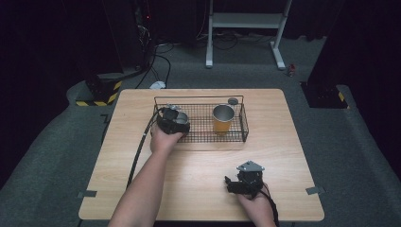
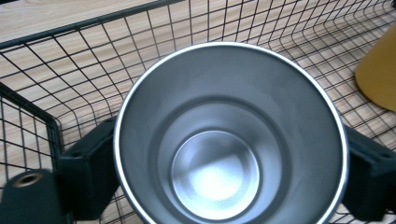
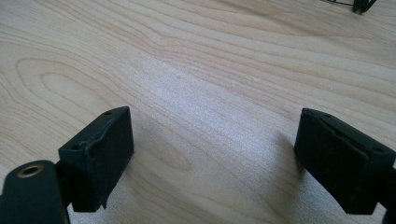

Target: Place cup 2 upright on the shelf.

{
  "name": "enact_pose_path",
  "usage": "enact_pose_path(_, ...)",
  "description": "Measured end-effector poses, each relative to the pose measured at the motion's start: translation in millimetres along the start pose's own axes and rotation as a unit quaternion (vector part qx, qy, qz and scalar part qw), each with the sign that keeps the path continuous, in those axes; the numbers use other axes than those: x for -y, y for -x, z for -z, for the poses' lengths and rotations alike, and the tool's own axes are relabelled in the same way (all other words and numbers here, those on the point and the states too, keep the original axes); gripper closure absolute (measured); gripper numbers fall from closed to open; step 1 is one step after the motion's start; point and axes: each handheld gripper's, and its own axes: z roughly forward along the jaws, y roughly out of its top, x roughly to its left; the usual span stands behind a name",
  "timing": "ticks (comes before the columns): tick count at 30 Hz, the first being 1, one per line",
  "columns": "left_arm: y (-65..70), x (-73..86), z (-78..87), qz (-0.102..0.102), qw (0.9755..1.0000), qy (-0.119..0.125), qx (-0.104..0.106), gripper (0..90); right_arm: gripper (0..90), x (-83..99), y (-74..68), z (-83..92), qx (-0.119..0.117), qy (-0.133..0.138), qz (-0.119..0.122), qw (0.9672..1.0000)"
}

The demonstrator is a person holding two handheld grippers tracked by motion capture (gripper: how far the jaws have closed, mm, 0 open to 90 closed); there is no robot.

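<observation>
A steel cup (image 2: 229,116) stands upright in the left end of a black wire basket (image 2: 93,21), seen from above with its empty inside showing. My left gripper (image 2: 231,158) straddles it, one black jaw at each side of the cup's wall, and I read the jaws as open. In the high view the left gripper (image 1: 172,120) hangs over that cup (image 1: 182,117) in the basket (image 1: 198,98). An orange cup (image 1: 223,118) stands upright toward the basket's right end. My right gripper (image 1: 229,184) rests low over bare wood near the front edge, jaws wide open and empty (image 3: 215,154).
The wooden table (image 1: 203,165) carries the basket at its far middle. A small grey round thing (image 1: 232,100) sits at the basket's far rim. The orange cup (image 2: 378,70) is close to the right of the steel cup. Cables trail from both grippers.
</observation>
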Motion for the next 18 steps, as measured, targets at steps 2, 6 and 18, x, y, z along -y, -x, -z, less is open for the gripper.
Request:
enact_pose_path(2, -0.3, -0.6, 1.3, 0.003, 1.0, 0.005, -0.001, 5.8, 11.7, 0.0, -0.2, 0.0, 0.0, 0.0, -0.001, 1.0)
enact_pose_path(6, -0.7, -1.8, 4.0, 0.002, 0.9999, 0.012, -0.005, 0.4, 11.7, 0.0, -0.2, 0.0, 0.0, 0.0, -0.002, 1.0)
enact_pose_path(18, -0.4, -7.8, 19.5, 0.004, 0.9991, 0.041, -0.004, 0.2, 11.7, 0.0, -0.2, 0.0, 0.0, 0.0, -0.001, 1.0)
